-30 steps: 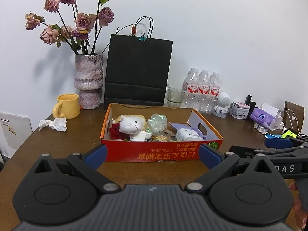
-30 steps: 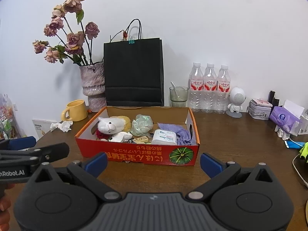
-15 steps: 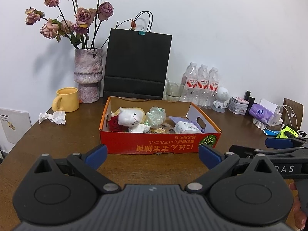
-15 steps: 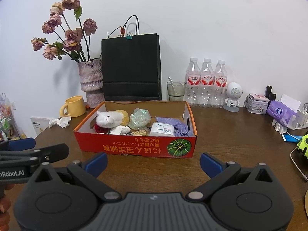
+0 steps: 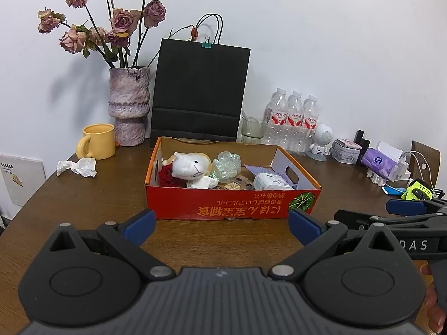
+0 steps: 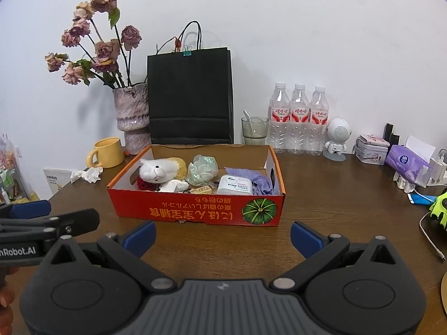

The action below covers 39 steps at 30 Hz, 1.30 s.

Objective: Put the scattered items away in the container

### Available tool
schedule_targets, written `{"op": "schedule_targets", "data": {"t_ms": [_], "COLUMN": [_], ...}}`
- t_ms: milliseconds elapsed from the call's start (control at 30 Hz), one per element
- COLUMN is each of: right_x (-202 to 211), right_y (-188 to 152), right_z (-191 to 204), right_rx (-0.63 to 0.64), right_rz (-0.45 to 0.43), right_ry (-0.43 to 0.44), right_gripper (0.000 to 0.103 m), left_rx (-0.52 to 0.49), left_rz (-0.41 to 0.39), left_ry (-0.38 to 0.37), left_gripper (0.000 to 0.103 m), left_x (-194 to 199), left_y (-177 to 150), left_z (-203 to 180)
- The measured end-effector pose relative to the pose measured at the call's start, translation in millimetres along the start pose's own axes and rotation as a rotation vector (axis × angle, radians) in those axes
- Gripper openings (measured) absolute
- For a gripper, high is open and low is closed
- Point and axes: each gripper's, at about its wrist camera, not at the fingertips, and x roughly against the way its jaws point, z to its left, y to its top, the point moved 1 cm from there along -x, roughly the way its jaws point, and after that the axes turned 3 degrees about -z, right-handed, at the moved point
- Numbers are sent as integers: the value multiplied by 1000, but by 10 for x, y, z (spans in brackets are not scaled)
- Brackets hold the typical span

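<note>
A plain white wall (image 6: 307,28) closes off the back of the scene, evenly lit, with soft grey shadows cast on it behind the dried roses (image 5: 111,28) and the black paper bag (image 5: 199,92). Below it runs a dark brown wooden table (image 6: 335,195) with a rounded edge — its grain shows under a mild sheen. At the far right of the left wrist view a brown chair back (image 5: 426,162) rises beyond the table.
</note>
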Motion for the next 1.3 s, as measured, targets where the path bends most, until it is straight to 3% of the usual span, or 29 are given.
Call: {"op": "schedule_targets", "data": {"t_ms": [1300], "right_x": [16], "right_y": [-65], "right_z": [-11], "right_rx": [-7], "right_rz": [9], "right_ry": [-8], "right_gripper": [103], "left_rx": [-5], "left_rz": [10], "left_ry": [21], "left_gripper": [103], "left_x": [-5], "left_y": [-39], "left_z": [-19]}}
